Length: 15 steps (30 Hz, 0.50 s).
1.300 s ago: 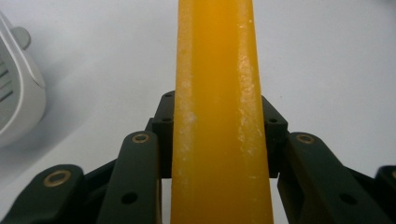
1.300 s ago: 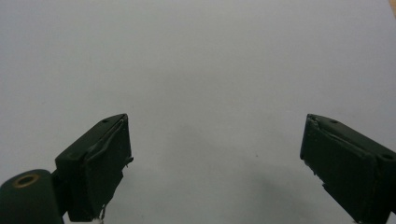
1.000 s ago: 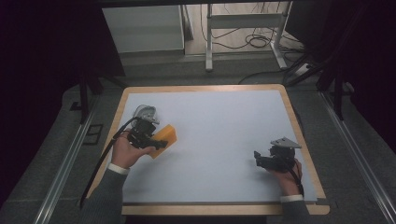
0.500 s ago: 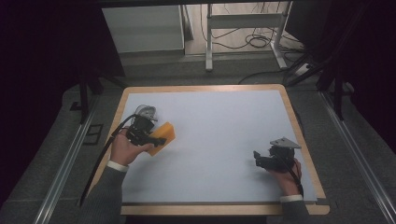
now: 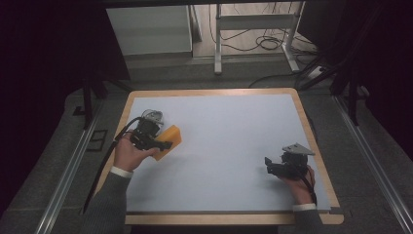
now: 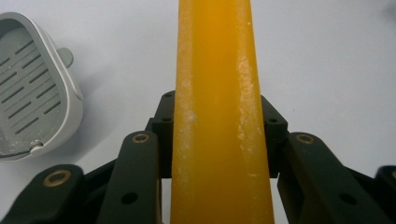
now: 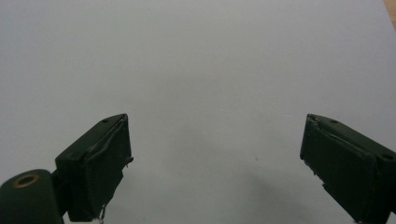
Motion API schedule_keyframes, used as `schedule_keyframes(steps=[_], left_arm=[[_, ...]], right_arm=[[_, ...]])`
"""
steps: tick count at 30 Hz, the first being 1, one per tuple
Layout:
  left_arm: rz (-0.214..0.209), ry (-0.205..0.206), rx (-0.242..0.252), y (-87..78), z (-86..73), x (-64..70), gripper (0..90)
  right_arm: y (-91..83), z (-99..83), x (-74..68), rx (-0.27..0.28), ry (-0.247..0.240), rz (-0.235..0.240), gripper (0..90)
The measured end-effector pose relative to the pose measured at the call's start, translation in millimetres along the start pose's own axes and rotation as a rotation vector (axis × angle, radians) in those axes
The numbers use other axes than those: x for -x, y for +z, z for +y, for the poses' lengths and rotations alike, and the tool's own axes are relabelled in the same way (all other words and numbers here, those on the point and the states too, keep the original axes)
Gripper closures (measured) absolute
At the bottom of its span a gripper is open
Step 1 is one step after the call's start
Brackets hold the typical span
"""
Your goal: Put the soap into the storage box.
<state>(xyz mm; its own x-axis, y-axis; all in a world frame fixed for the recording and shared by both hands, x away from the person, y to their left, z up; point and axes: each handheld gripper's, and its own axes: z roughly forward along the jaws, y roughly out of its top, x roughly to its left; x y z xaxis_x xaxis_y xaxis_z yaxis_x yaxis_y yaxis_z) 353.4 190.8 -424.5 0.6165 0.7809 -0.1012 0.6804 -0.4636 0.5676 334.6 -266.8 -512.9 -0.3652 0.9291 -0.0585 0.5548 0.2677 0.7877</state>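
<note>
Left hand-held gripper (image 5: 163, 144) is clenched on an orange soap bar (image 6: 219, 116), jaws pressing its two broad faces so the bar stands on its narrow edge, lifted off the counter (image 5: 229, 126) near the left side. That grip likely keeps the bar steady for lowering into the grey soap dish (image 6: 35, 88), which sits just beside it, slotted drain tray facing up and empty apart from a few white flecks. Right hand-held gripper (image 7: 215, 158) rests released, jaws wide apart over bare counter, well apart from the soap; judged to be idle, keeping clear of the left's work.
</note>
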Motion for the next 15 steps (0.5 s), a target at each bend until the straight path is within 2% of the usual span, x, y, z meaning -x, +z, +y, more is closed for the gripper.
schedule_keyframes(steps=[11,15], left_arm=[[0.009,0.004,0.004,-5.9,5.5,-2.4,61.0],[0.019,-0.005,0.02,-7.5,7.1,-4.5,61.0]], right_arm=[[-0.2,0.3,-0.1,0.003,0.0,0.0,8.6],[-0.2,0.2,-0.2,0.002,-0.001,0.0,8.7]])
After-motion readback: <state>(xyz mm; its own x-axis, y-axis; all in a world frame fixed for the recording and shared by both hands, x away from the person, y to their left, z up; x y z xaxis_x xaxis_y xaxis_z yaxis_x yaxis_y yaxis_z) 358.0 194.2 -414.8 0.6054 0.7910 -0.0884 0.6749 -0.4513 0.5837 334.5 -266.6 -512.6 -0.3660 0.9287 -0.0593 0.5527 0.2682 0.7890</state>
